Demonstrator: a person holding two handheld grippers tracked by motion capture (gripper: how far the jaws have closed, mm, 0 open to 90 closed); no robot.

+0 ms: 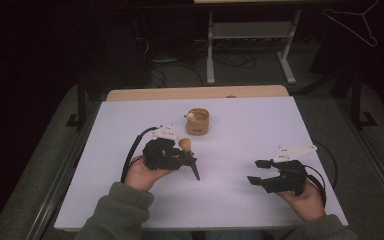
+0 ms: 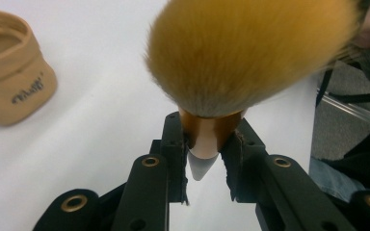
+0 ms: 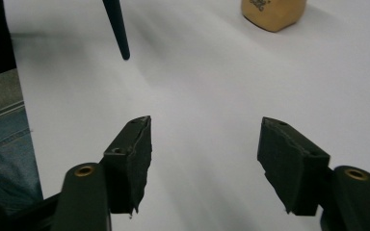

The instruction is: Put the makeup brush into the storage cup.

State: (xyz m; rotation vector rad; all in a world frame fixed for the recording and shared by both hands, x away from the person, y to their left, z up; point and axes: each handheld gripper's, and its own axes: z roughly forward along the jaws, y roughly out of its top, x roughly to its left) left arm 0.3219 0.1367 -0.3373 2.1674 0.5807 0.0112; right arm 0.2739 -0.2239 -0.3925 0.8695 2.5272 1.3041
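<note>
On the white surface (image 1: 240, 145), near its middle, the left tongs (image 1: 189, 159) hold a makeup brush (image 1: 185, 145). The jaws squeeze the brush just under its fluffy orange head, where the shiny copper ring meets the handle. From the left gripper view the fluffy head (image 2: 250, 53) looks huge and the jaws pinch tight on both sides. The dark pointed handle (image 1: 196, 171) sticks out past the tongs, down toward six o'clock.

A little tan pouch (image 1: 197, 122) stands at twelve o'clock from the brush, close by but not touching it. Something small and pale sits at its rim.

Over at four o'clock from the brush, well apart, the right tongs (image 1: 258, 171) hover with nothing inside. Their jaws stand open, with bare surface between the black pads (image 3: 132, 163).
</note>
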